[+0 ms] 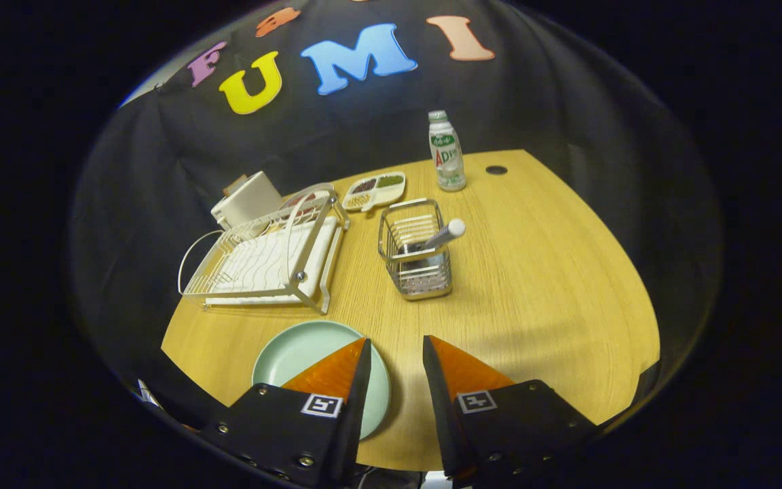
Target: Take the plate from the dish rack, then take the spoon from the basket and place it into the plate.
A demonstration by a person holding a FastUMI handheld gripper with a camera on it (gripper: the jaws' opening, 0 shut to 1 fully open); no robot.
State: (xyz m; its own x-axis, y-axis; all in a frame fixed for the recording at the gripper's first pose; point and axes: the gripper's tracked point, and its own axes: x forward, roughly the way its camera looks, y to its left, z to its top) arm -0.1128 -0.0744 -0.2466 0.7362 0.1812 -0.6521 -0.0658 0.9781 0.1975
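Here the tongs (395,345) sit at the bottom centre of the frame, their fingers parted by a narrow gap and holding nothing. The pale green plate (296,353) lies flat on the wooden tabletop (540,285) at lower left, partly under the left finger. Above centre, the wire basket (417,261) holds the spoon (447,233), handle leaning up and right. The white dish rack (262,261) stands left of the basket.

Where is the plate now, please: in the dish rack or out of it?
Out: the plate lies flat on the table, near the dish rack, under one finger of the open gripper.
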